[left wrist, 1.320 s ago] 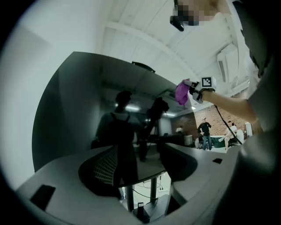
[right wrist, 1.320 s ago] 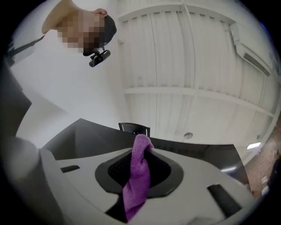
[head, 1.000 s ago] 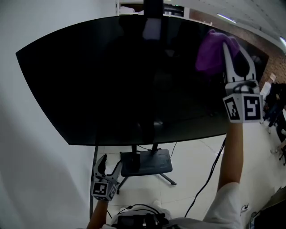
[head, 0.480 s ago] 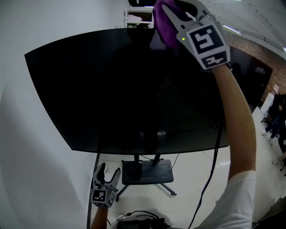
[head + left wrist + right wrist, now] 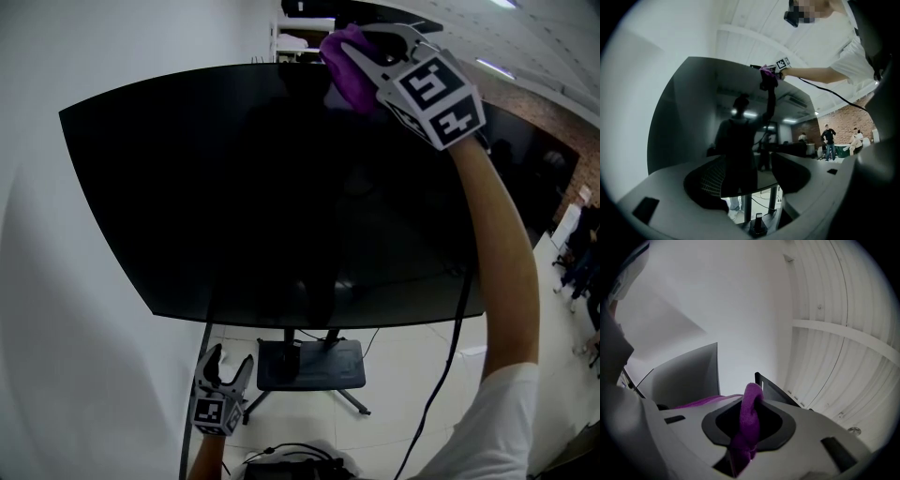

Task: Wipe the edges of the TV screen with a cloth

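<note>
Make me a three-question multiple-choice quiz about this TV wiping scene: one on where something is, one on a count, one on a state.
1. Where on the big black flat TV screen is the purple fuzzy cloth held?
A) top edge
B) bottom edge
C) left edge

2. How many cloths are in view?
A) three
B) two
C) one

3. How do the jaws of the left gripper stand?
A) shut on a cable
B) apart and empty
C) shut on a cloth

Answers:
1 A: in the head view, the right gripper holds the cloth at the screen's upper rim.
2 C: only the purple one shows in any view.
3 B: the left gripper view shows an open gap between them with nothing in it.
</note>
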Tool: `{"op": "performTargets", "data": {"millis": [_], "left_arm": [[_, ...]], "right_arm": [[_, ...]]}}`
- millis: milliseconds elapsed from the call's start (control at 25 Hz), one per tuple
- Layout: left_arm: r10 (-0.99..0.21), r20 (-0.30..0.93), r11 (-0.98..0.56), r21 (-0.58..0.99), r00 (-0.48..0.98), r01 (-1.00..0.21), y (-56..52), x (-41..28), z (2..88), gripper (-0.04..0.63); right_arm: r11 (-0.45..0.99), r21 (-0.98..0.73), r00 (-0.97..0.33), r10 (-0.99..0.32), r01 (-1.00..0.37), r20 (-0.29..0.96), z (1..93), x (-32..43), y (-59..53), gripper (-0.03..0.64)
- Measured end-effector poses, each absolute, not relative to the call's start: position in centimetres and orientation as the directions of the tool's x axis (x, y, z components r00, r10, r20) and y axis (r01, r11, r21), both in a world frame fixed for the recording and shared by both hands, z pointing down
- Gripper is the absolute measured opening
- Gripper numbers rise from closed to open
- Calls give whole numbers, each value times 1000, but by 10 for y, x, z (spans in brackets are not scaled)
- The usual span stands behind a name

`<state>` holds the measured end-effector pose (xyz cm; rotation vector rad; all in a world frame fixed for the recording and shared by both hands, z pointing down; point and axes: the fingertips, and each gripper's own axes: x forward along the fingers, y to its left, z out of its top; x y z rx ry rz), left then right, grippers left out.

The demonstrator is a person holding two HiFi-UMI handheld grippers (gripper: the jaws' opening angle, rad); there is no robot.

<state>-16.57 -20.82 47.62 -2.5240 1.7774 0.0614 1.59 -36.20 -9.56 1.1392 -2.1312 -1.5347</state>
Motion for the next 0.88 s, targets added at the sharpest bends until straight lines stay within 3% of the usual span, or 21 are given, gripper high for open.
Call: {"op": "performTargets", "data": {"millis": [360,880], "left_arm": [[-931,-48,-363,15,362,-932,-212,-146,469,305],[-901,-33,-435,29,434,-900,-234,-92,479,305]], "right_arm": [[82,898,-588,-781,-431,-212,-96,76,-361,71],[-50,839,-353,-892,-541,-281,-100,284,-365,69]]}}
